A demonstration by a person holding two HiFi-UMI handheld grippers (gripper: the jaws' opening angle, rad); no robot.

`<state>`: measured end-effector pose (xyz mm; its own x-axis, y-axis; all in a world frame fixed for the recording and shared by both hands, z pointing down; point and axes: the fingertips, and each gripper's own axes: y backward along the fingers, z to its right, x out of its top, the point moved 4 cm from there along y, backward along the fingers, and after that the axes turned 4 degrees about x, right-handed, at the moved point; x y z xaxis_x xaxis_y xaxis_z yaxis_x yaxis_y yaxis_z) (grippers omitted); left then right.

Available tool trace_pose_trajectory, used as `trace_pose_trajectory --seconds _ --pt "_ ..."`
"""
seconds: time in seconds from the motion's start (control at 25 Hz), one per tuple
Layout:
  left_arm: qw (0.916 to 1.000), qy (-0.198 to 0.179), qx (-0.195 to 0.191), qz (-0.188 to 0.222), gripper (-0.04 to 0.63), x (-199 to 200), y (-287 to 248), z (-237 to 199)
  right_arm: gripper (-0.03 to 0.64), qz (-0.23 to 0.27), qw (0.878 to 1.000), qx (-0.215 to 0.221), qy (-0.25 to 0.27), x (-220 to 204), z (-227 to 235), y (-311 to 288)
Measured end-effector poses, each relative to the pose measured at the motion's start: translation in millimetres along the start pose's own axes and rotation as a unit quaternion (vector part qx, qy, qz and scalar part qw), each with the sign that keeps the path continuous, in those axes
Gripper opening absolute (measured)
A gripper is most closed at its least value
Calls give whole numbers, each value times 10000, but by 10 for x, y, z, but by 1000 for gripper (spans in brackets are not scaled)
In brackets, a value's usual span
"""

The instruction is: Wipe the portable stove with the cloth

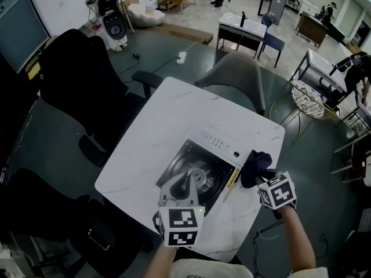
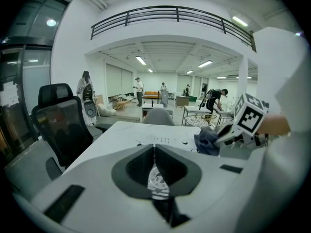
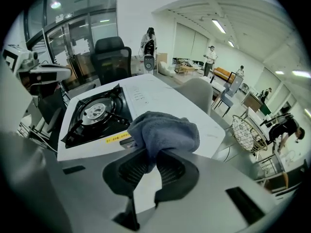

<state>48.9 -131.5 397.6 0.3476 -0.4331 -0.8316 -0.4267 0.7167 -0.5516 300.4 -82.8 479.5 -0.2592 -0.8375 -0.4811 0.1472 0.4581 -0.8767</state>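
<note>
The portable stove [image 1: 204, 165], white with a black burner well, lies on the white marble table [image 1: 156, 120]. My left gripper [image 1: 187, 181] hovers over the burner with its jaws together and nothing between them; the burner shows below its tips [image 2: 154, 149]. Just right of the stove, my right gripper [image 1: 262, 177] is shut on a dark blue-grey cloth [image 1: 255, 162]. In the right gripper view the cloth [image 3: 164, 129] bulges out above the jaws [image 3: 154, 155], next to the stove's [image 3: 95, 113] yellow-labelled side. The cloth [image 2: 208, 141] also appears in the left gripper view.
Black office chairs [image 1: 75, 80] stand to the table's left and a grey chair [image 1: 235, 77] at its far side. A wire basket [image 1: 310, 100] sits on the floor at the right. Desks and people fill the room's far end.
</note>
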Motion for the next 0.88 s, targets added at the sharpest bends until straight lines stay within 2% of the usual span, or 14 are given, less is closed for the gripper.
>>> trace_pose_trajectory --seconds 0.56,0.88 --pt "10000 28 67 -9 23 -164 177 -73 61 -349 9970 688 48 -401 -816 -358" --pt "9998 38 169 -39 23 -249 266 -157 61 -465 9947 780 489 -408 -1015 -519"
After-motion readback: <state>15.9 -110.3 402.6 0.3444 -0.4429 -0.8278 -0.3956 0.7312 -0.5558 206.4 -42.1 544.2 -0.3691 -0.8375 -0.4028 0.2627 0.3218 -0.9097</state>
